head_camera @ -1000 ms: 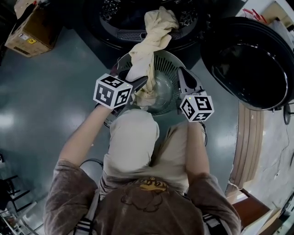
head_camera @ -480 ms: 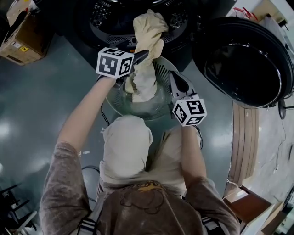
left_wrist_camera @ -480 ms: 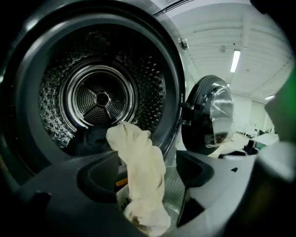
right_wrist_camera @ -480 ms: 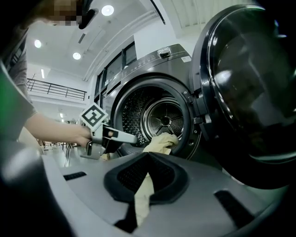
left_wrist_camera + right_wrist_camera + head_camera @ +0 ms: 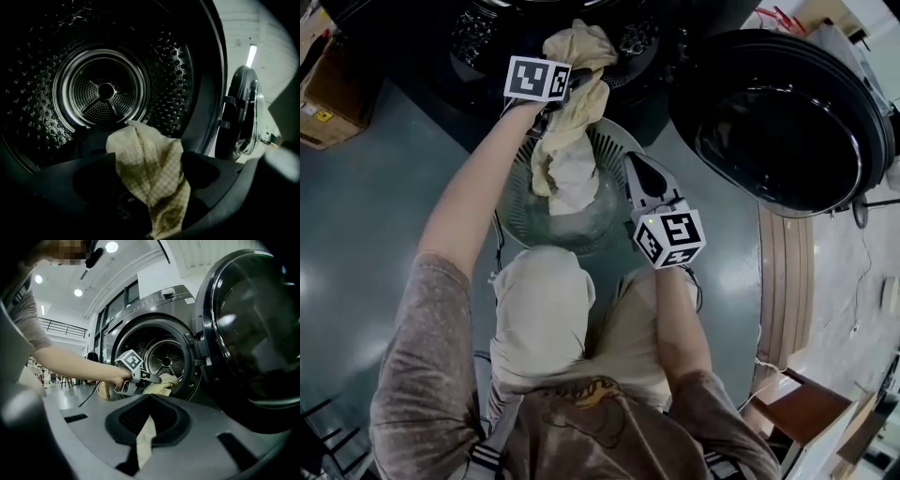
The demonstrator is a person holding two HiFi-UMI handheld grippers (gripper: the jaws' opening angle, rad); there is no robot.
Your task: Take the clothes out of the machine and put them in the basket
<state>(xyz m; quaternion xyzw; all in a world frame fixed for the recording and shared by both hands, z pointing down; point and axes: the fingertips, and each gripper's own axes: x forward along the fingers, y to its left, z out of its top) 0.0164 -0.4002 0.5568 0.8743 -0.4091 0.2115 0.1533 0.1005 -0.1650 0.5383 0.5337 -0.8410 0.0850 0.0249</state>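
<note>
A pale yellow checked cloth (image 5: 567, 155) hangs from the machine's door rim down into the round grey mesh basket (image 5: 514, 211). My left gripper (image 5: 578, 82) is up at the drum opening (image 5: 105, 89). Its jaws have just been opening and now stand wide, with the cloth (image 5: 150, 173) lying loose between them. My right gripper (image 5: 633, 161) stays at the basket's right rim. In the right gripper view its jaws (image 5: 150, 401) are together, with a strip of the cloth (image 5: 146, 441) caught in the seam.
The machine's round door (image 5: 778, 112) stands swung open at the right, close to my right arm. A cardboard box (image 5: 323, 89) sits on the floor at the left. A wooden board (image 5: 783, 272) lies along the right, and the person's knees are just behind the basket.
My left gripper travelled from over the basket up to the drum opening and its jaws spread apart, loosening the cloth. The right gripper kept its place.
</note>
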